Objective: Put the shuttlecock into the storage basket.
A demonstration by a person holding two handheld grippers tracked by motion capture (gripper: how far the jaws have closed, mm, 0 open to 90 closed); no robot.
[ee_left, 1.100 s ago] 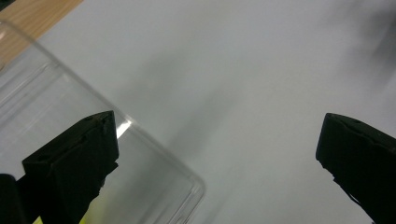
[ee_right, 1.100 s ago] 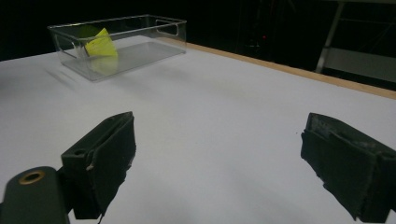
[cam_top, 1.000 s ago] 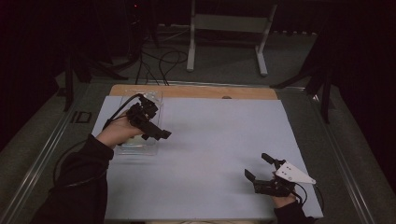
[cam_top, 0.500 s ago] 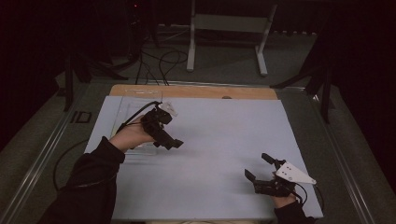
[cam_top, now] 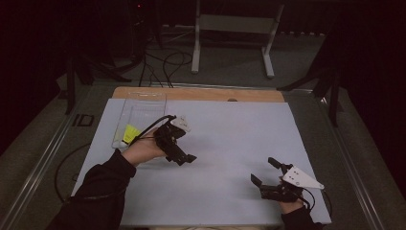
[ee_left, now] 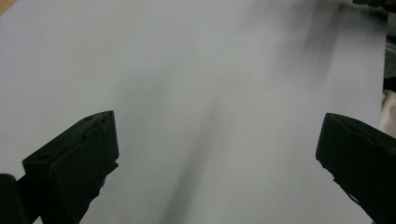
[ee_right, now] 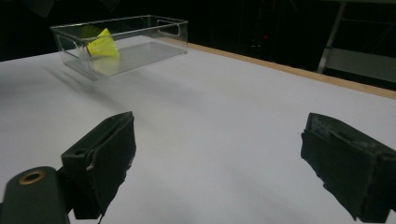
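yellow thing: sits in the clear bin, near end, just left of my left tongs
left tongs: wide open, empty, nearer
right tongs: open, empty, well apart

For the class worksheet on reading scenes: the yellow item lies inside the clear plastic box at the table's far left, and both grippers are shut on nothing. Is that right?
Not quite. The yellow item does lie in the clear plastic box, but both grippers are open: the left gripper view shows the left gripper with jaws wide apart, and the right gripper view shows the same for the right gripper. Neither holds anything.
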